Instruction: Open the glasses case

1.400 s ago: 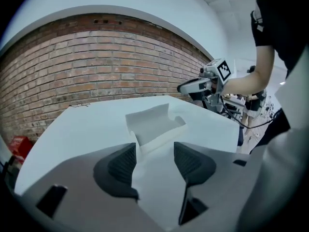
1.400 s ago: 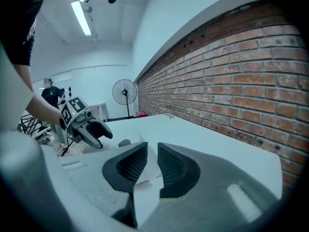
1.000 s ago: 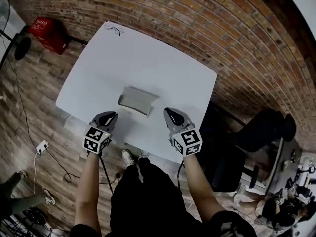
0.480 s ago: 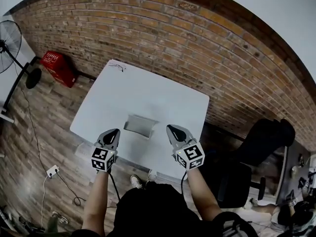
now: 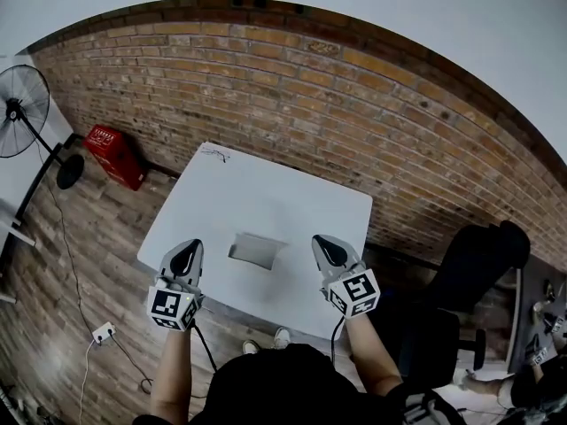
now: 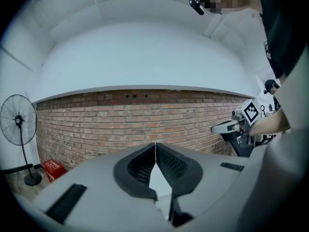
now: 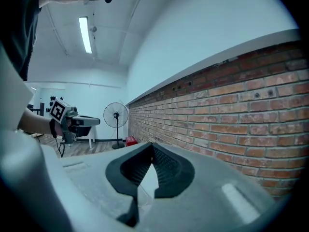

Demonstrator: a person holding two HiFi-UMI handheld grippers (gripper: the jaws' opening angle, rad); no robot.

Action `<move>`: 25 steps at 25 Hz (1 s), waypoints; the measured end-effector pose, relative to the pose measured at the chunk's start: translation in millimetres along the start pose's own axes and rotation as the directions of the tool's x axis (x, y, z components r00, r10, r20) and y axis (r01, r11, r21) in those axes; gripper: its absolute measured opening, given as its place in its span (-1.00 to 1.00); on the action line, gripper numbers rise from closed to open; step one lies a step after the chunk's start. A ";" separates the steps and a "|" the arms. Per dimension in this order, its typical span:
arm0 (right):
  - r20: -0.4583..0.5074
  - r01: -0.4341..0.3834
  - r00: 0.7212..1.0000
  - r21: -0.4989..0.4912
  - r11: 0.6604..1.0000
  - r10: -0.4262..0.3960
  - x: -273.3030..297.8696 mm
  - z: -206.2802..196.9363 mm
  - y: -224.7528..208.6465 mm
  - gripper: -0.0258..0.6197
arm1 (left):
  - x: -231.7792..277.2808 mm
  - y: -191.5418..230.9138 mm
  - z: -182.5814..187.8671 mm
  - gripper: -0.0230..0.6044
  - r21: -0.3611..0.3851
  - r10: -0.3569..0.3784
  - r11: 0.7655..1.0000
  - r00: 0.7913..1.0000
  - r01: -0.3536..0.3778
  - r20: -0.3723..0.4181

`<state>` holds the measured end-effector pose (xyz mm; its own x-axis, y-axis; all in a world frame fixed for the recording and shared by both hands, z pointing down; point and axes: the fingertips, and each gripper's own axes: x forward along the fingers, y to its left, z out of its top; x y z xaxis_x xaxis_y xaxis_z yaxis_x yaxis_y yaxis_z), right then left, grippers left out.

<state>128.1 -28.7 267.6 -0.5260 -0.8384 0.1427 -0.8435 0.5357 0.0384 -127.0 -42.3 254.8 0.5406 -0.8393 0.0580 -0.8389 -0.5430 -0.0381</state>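
The grey glasses case (image 5: 255,250) lies near the front edge of the white table (image 5: 266,193), too small here to tell how its lid stands. My left gripper (image 5: 187,250) hangs high above the table's front left, shut with nothing in it; in the left gripper view its pads (image 6: 155,145) meet against the brick wall. My right gripper (image 5: 322,242) is held up right of the case, also shut and empty, its tips (image 7: 152,145) pointing along the wall. Neither gripper touches the case.
A small black item (image 5: 215,153) lies at the table's far left corner. A standing fan (image 5: 19,96) and a red crate (image 5: 115,153) are on the left floor, with a power strip (image 5: 104,332) nearer. A black chair (image 5: 478,255) stands right. The brick wall (image 5: 354,104) runs behind.
Both grippers have risen well above the table and now point level at the wall. The head view has tilted up, so the table looks smaller. The case has stayed in place.
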 end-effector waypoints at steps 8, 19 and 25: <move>0.090 0.049 0.995 -0.049 0.998 -0.044 -30.6 39.5 -5.0 -0.90 | -47.8 -1.2 61.6 -0.89 0.038 0.051 0.998 0.988 -0.057 0.148; 0.147 0.086 0.986 -0.053 0.995 -0.078 -66.2 64.0 5.3 -0.90 | -119.4 2.6 84.9 -0.89 -0.020 0.182 0.983 0.951 -0.182 0.251; 0.171 0.115 0.979 -0.028 0.993 -0.109 -81.1 65.3 10.3 -0.90 | -132.0 -11.3 96.8 -0.89 -0.035 0.194 0.981 0.937 -0.192 0.291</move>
<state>155.0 38.2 191.9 -0.4420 -0.8964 -0.0331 -0.8951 0.4383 0.0821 -182.7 71.9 151.0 0.3624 -0.8998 -0.2431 -0.9288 -0.3703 -0.0140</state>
